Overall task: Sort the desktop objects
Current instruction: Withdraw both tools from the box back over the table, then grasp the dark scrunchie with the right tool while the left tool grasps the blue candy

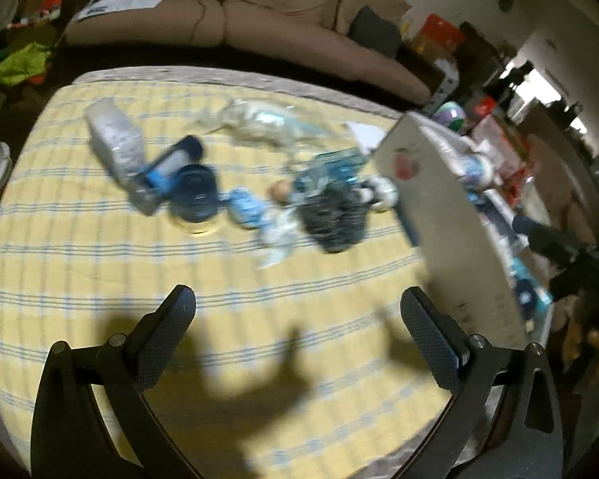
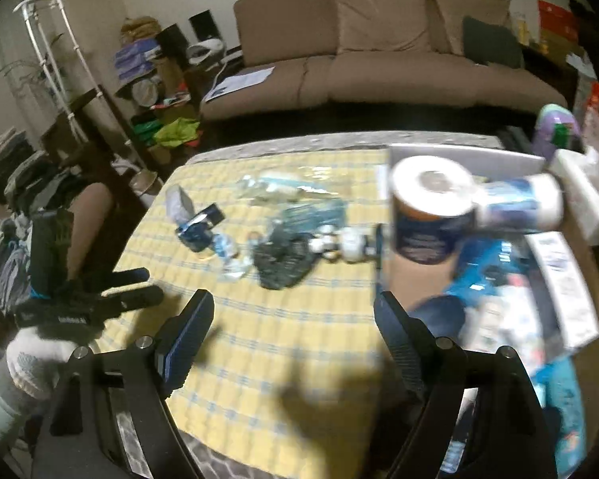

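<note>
Loose objects lie in a blurred cluster on the yellow checked cloth (image 1: 100, 263): a dark blue jar (image 1: 195, 195), a blue tube (image 1: 171, 161), a clear packet (image 1: 114, 139), a black crumpled bag (image 1: 335, 215) and clear wrappers (image 1: 255, 121). A white box (image 1: 451, 215) at the right holds several items. My left gripper (image 1: 297, 311) is open and empty above the near cloth. My right gripper (image 2: 293, 311) is open and empty; the cluster (image 2: 279, 255) lies beyond it. The box (image 2: 539, 259) there holds a tissue roll (image 2: 431, 207) and blue packs. The left gripper (image 2: 139, 287) shows at the left.
A brown sofa (image 1: 259, 12) stands behind the table, also in the right wrist view (image 2: 379, 52). Cluttered shelves and bags (image 2: 151, 80) fill the left side of the room. A tissue box (image 2: 583, 195) and a purple container (image 2: 555, 127) stand at the far right.
</note>
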`<control>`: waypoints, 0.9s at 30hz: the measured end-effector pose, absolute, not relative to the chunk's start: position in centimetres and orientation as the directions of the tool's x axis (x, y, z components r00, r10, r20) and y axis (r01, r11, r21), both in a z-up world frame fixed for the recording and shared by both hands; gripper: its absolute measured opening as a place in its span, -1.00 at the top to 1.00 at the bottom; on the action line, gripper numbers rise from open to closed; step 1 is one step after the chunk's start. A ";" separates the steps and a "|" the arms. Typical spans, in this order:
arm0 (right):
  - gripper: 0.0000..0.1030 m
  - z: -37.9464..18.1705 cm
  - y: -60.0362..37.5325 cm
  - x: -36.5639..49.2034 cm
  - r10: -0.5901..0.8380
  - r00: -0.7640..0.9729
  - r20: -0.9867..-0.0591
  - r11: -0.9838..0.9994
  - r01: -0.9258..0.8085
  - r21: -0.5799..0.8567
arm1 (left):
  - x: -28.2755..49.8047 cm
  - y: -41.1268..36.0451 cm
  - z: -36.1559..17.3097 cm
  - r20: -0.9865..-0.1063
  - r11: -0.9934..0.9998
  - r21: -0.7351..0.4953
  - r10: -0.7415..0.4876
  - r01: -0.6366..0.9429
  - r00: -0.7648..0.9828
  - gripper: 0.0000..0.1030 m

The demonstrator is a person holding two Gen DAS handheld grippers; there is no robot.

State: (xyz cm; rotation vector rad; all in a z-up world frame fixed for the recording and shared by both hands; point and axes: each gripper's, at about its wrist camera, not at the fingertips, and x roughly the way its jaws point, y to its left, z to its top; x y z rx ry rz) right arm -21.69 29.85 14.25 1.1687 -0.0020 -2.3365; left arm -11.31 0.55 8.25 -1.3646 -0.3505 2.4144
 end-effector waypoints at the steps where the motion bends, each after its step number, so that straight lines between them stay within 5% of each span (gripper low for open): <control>1: -0.64 13.7 28.8 -22.1 -0.454 -0.482 -0.749 -0.861 0.452 0.231 | -11.4 0.3 7.7 -0.782 -0.915 -0.363 0.402 -0.176 -0.477 -0.99; 11: -0.55 5.7 23.4 -27.2 -0.392 -0.458 -0.798 -0.907 0.334 0.254 | -13.3 0.9 4.6 -0.785 -0.940 -0.250 0.337 -0.230 -0.520 -0.97; 20: -0.14 1.3 23.3 -30.9 -0.366 -0.441 -0.819 -0.928 0.239 0.286 | -14.7 0.7 3.6 -0.775 -0.935 -0.255 0.350 -0.245 -0.527 -0.96; 24: 0.13 0.0 22.8 -31.2 -0.346 -0.424 -0.837 -0.935 0.233 0.269 | -15.5 0.7 3.6 -0.774 -0.923 -0.299 0.383 -0.242 -0.505 -0.76; 27: 0.75 0.3 23.3 -31.1 -0.350 -0.419 -0.838 -0.933 0.234 0.273 | -16.3 1.1 4.0 -0.771 -0.915 -0.336 0.403 -0.224 -0.492 -0.53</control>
